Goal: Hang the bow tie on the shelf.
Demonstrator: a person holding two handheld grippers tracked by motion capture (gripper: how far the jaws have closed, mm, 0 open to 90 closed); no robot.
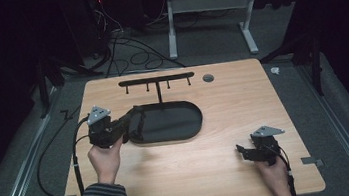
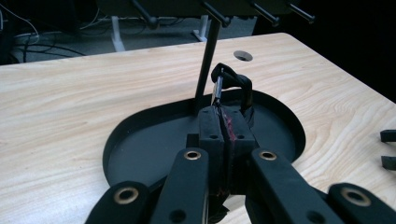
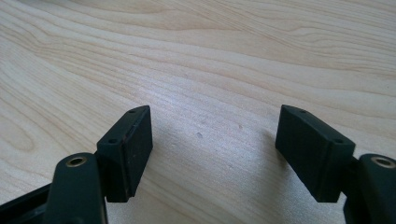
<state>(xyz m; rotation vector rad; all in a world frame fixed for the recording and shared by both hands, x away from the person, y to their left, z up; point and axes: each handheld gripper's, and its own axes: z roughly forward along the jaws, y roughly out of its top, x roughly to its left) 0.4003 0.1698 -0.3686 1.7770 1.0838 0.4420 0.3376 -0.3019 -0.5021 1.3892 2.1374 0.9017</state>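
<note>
A black oval tray (image 1: 187, 134) lies on the wooden table, left of centre. From its back rim rises a thin post (image 1: 159, 94) carrying a crossbar with several pegs (image 1: 156, 79). My left gripper (image 1: 133, 117) reaches over the tray's left end. In the left gripper view it (image 2: 224, 122) is shut on a small black looped object (image 2: 233, 80), which sticks up beyond the jaw tips just in front of the post (image 2: 208, 60), above the tray floor (image 2: 154, 140). My right gripper (image 1: 242, 151) rests low near the table's front right, open (image 3: 215, 144) over bare wood, with nothing between its jaws.
A round cable hole (image 1: 208, 78) sits in the table's back edge right of the rack. Cables and a white desk frame (image 1: 171, 23) stand on the floor behind. The right gripper's jaw tips (image 2: 387, 149) show at the left gripper view's right edge.
</note>
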